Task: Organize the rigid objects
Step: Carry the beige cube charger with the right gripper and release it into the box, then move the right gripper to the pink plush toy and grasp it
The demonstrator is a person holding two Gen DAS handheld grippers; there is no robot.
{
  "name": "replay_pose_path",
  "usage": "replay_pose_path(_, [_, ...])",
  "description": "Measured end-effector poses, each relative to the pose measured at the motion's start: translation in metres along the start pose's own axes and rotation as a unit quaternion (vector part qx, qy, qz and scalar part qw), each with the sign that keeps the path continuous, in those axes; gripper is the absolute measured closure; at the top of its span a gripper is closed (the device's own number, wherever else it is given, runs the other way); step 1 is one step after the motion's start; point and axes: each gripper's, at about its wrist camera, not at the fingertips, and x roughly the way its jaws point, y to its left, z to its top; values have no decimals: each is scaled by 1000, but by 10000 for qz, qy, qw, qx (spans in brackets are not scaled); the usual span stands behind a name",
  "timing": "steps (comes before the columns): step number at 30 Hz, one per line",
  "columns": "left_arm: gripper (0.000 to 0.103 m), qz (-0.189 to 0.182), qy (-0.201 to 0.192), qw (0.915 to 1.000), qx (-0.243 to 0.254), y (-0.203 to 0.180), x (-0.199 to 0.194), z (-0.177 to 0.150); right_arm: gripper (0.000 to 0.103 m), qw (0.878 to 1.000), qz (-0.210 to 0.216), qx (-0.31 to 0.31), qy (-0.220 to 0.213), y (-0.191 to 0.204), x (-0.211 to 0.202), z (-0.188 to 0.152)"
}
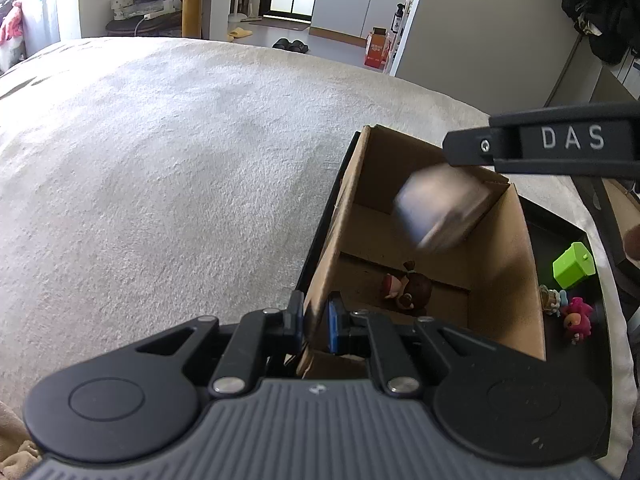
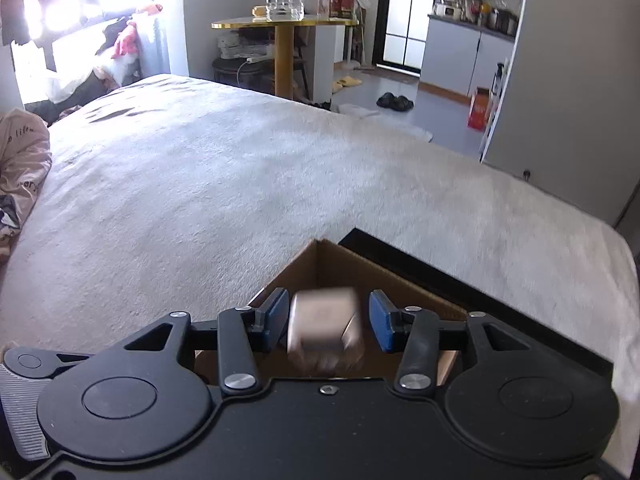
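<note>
The left claw [image 1: 314, 322] pinches the cardboard box [image 1: 500, 248] wall while the right claw [image 2: 328, 320], open, drops a block [image 2: 324, 332] in beside a doll [image 1: 408, 286]; three toys [image 1: 572, 292] wait outside.

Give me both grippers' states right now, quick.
Left gripper: shut on the cardboard box wall.
Right gripper: open; blurred grey block between its fingers, apparently dropping.
</note>
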Motion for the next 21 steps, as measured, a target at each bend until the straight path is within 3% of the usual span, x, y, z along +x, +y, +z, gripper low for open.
replay_pose_path(21, [92, 75, -3, 10000, 56, -3, 2, -1, 52, 9984, -157, 293, 462, -25, -20, -37])
